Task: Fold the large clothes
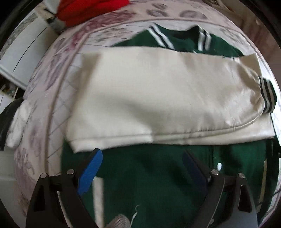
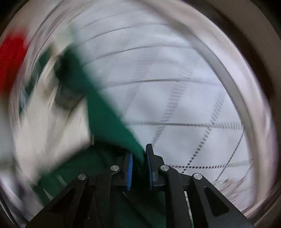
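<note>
Pinching the green jacket point(image 2: 112, 126), right tongs point(image 2: 139, 157); left tongs point(image 1: 142, 156) gape above it.

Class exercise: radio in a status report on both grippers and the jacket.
Left gripper open above green jacket. Right gripper shut on jacket's green fabric. Cream sleeves folded across. Nothing obstructing.

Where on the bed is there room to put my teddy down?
Bare quilt shows beside the green jacket's edge in the right wrist view, out to the quilt's border. The middle is crowded: cream sleeves lie across the jacket. A red garment fills the far corner.
</note>
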The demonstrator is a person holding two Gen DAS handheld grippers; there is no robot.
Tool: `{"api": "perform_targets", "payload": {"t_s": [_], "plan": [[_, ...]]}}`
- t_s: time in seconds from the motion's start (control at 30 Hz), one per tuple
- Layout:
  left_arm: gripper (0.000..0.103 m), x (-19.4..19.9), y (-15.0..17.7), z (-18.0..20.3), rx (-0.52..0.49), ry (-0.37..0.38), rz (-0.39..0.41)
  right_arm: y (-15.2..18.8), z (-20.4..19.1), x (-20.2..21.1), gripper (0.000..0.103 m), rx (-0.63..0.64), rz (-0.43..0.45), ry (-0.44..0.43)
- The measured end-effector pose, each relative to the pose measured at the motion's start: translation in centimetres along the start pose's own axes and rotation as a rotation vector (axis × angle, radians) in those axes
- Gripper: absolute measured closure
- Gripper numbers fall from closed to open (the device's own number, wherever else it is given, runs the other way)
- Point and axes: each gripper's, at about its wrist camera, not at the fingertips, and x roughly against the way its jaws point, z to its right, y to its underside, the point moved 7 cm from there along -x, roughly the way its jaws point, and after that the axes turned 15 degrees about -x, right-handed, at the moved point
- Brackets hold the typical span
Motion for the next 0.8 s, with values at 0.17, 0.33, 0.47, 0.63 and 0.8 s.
{"api": "perform_targets", "payload": {"t_s": [0.17, 0.33, 0.47, 0.63, 0.8], "plan": [[0.009, -1.0, -0.8, 2.1, -0.052, -0.004, 0.001, 1.5, -1.9, 1.7, 0.08, 0.198, 0.056, 0.109], [0.009, -1.1, -2.0, 2.8, -0.083, -0.036, 0.029, 4.5, -7.6, 0.7, 0.034, 0.679, 0.184, 0.311], [0.009, -2.2, -2.3, 2.9, -0.088, -0.052, 0.015, 0.6, -7.0, -1.7, 0.094, 0.482, 0.091, 0.238], [0.009, -2.5, -1.7, 2.9, -0.075, -0.032, -0.004, -0.6, -5.7, -0.8, 0.091, 0.296, 0.029, 0.142], [0.009, 0.9, 0.0, 2.0, -0.068, -0.004, 0.041, 4.4, -1.7, 5.5, 0.054, 0.306, 0.071, 0.198]]}}
